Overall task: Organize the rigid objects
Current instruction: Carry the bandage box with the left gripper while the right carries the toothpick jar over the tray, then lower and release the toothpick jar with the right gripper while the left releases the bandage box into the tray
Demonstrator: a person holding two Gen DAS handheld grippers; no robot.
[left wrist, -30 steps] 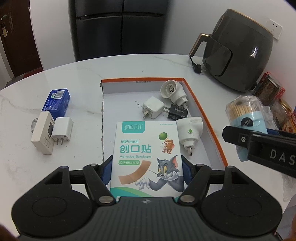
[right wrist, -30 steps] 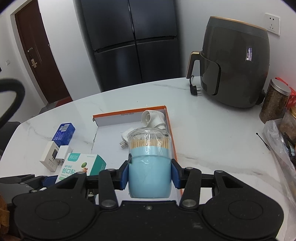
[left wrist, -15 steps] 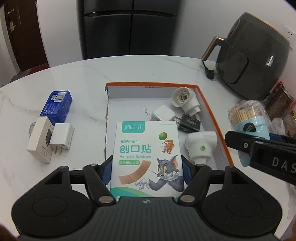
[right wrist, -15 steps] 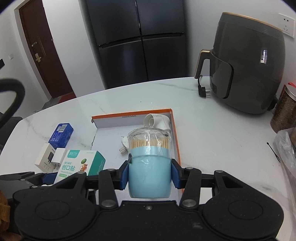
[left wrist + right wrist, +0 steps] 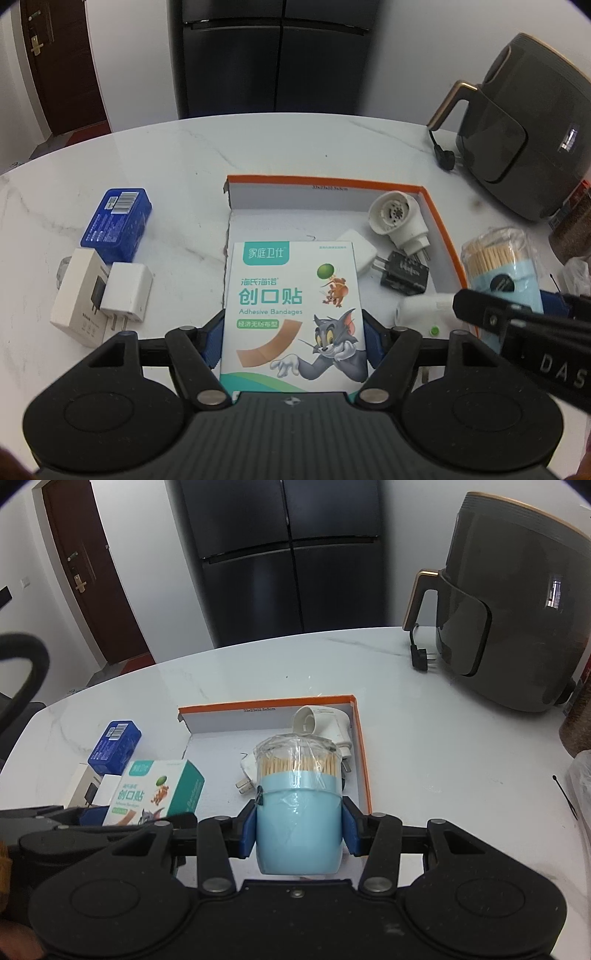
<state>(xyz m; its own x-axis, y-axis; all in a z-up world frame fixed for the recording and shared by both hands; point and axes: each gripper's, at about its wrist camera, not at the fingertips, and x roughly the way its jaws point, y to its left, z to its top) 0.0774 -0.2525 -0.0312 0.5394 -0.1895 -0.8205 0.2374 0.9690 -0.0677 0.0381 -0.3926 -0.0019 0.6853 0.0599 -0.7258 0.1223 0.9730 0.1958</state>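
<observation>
My left gripper (image 5: 293,341) is shut on a white and teal adhesive bandage box (image 5: 291,310), held above the near left part of the orange-rimmed cardboard tray (image 5: 439,218). My right gripper (image 5: 298,829) is shut on a light blue toothpick jar (image 5: 298,823), held upright over the tray's (image 5: 364,760) right side. The tray holds a white round plug adapter (image 5: 397,218), a white charger (image 5: 360,251), a black plug (image 5: 404,273) and a white plug with a green dot (image 5: 424,317). The bandage box also shows in the right wrist view (image 5: 155,794).
Left of the tray lie a blue box (image 5: 118,221), a white box (image 5: 79,295) and a white charger (image 5: 127,291). A dark air fryer (image 5: 524,129) with its cord plug (image 5: 445,158) stands at the back right. Jars and a plastic bag (image 5: 576,229) sit at the right edge.
Both grippers have risen and pulled back a little with their loads still held. The tray and its contents sit lower and farther in both views.
</observation>
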